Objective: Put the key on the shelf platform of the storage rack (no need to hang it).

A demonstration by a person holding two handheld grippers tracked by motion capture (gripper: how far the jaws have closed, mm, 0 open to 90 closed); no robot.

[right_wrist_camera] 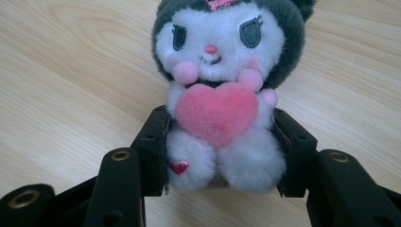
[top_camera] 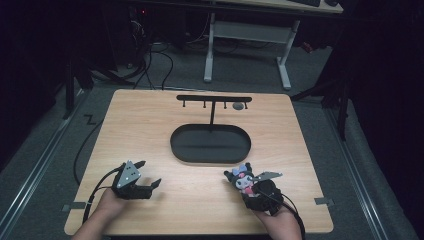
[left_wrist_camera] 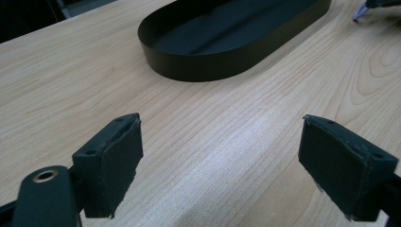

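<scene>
- Right gripper view: our right gripper (right_wrist_camera: 222,156) is clamped on the plush toy (right_wrist_camera: 222,94), at its lower body, just over the table (right_wrist_camera: 71,71).
- We judge it soft, light; squeeze the body gently.
- Left gripper (left_wrist_camera: 220,165) stands wide apart, holding nothing.

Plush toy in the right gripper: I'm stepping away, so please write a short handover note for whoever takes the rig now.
Right gripper: shut on the plush toy, jaws pressing its lower body from both sides, low over the near right of the table.
Left gripper: open, holding nothing, over bare wood at the near left.
Black oval tray: at mid-table, nothing visible inside. A black hook stand rises at its far side.
Done: the toy is grasped.
Left: probably carry it to the tray or hang it on the stand; I can't tell if the toy has a loop.
</scene>
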